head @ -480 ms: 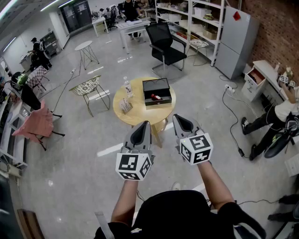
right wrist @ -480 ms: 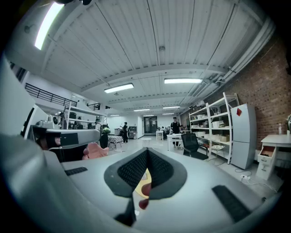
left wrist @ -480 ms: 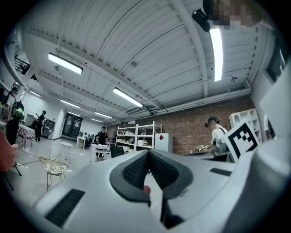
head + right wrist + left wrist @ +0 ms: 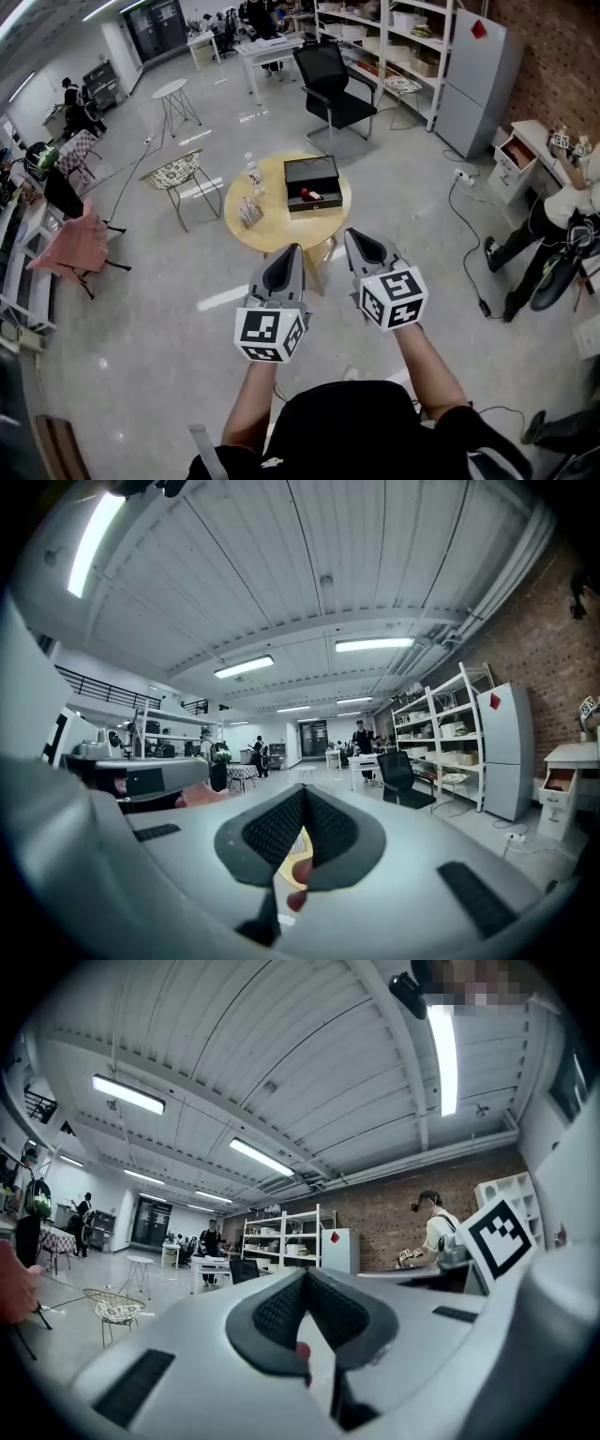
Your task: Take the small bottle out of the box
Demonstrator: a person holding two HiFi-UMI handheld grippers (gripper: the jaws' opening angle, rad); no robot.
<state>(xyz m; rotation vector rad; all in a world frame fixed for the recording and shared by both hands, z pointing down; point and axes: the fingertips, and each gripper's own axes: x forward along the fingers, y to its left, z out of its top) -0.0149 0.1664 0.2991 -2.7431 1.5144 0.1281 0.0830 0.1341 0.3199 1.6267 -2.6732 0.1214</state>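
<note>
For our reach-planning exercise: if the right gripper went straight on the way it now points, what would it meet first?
Probably the near edge of the round yellow table. The right gripper points toward it from some way off, though depth is unclear.

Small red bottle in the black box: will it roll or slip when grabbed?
The small bottle seems to lie on its side in the box, so a nudge may roll it. It looks tiny, so probably light. Slipperiness: too distant to tell.

Round yellow table (image 4: 272, 230), open black box (image 4: 313, 183), clear bottle (image 4: 252, 173), card holder (image 4: 249, 212)
</note>
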